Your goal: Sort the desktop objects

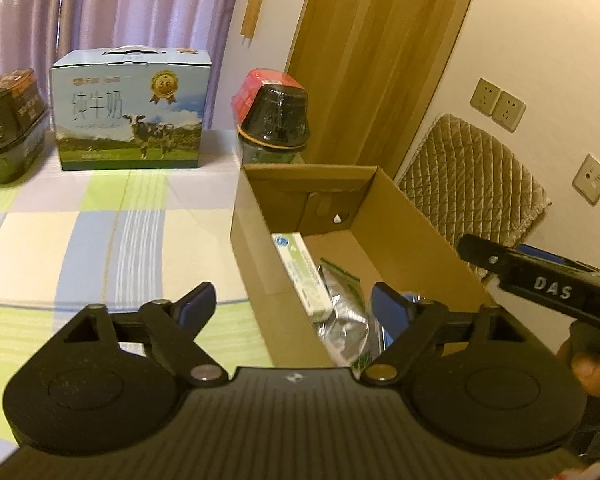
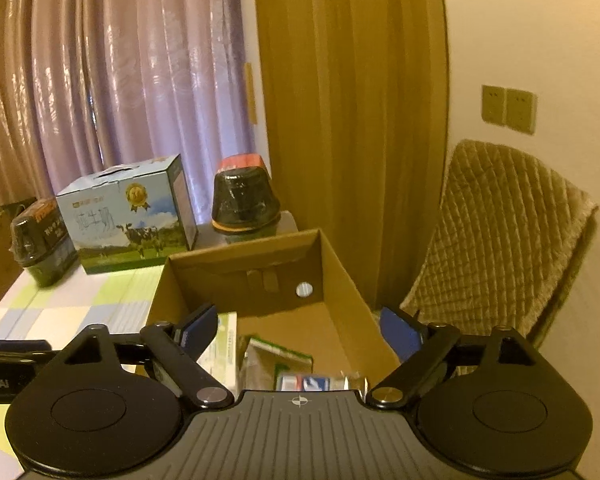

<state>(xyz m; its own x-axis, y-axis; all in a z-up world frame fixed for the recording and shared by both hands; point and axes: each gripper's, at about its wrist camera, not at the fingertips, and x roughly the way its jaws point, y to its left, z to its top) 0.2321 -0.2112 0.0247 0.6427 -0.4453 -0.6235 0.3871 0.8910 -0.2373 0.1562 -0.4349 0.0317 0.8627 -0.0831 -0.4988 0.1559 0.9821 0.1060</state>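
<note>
The carton (image 1: 340,216) stands open at the right of the desk (image 1: 100,240), and it already holds the sorted things: a white-green box (image 1: 300,268) leaning along its left wall, a silver pouch (image 1: 344,312) beside it, and, in the right wrist view, a small red-blue pack (image 2: 308,382) at the near end; these three crowd the near half, and the far floor of the carton is bare.

The likeliest trouble, I judge, is the carton itself; its walls are light card, and a jaw dragged over the near rim could shove or tip it toward the desk's right edge, where a quilted chair (image 1: 472,184) waits below; the leaning box could also slide flat if the pouch is nudged; and the two tools sit close together over the same opening, so one could knock the other.

Both jaws stand wide and hold nothing. The left gripper (image 1: 296,308) hangs over the carton's near left corner, its left finger above the desk and its right finger above the pouch, so the left wall and the box lie between the jaws; the right gripper (image 2: 300,328) spans nearly the whole carton, its contents lying between and below its jaws.

Farther left, a milk case (image 1: 130,112) and two wrapped bowls (image 1: 274,116) (image 1: 10,124) stand along the desk's far side, well apart from either tool.
</note>
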